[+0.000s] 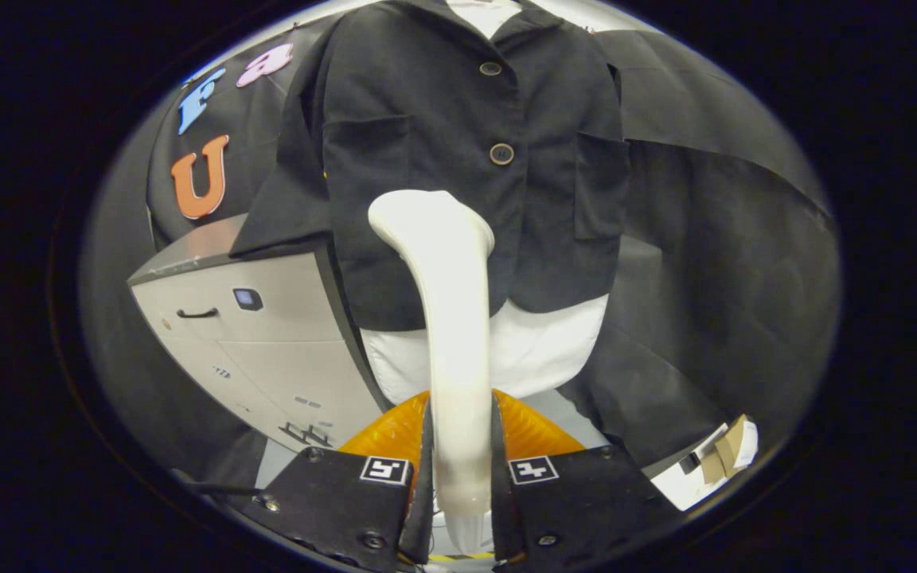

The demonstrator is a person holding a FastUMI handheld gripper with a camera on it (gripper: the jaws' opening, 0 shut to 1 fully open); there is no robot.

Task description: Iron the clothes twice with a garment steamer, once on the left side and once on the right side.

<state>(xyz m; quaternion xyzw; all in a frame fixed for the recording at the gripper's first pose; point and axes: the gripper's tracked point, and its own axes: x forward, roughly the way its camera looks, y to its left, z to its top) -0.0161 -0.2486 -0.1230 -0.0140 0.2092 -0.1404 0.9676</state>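
My gripper (462,458) is shut on the white garment steamer (450,318), both fingers pressing its handle from either side. The steamer rises from between the fingers, and its rounded head sits in front of the lower middle of a black buttoned jacket (458,151). The jacket hangs on a white torso form (538,350) beyond the fingers, with two buttons down its front and a pocket on each side. The steamer head lies a little left of the button line, near the jacket's hem. Whether the head touches the cloth I cannot tell.
A grey cabinet (267,350) with a handle and a small panel stands to the left of the jacket. Black cloth hangs behind and to the right. A small cardboard box (725,454) lies low on the right. An orange rounded base (534,434) shows just behind the fingers.
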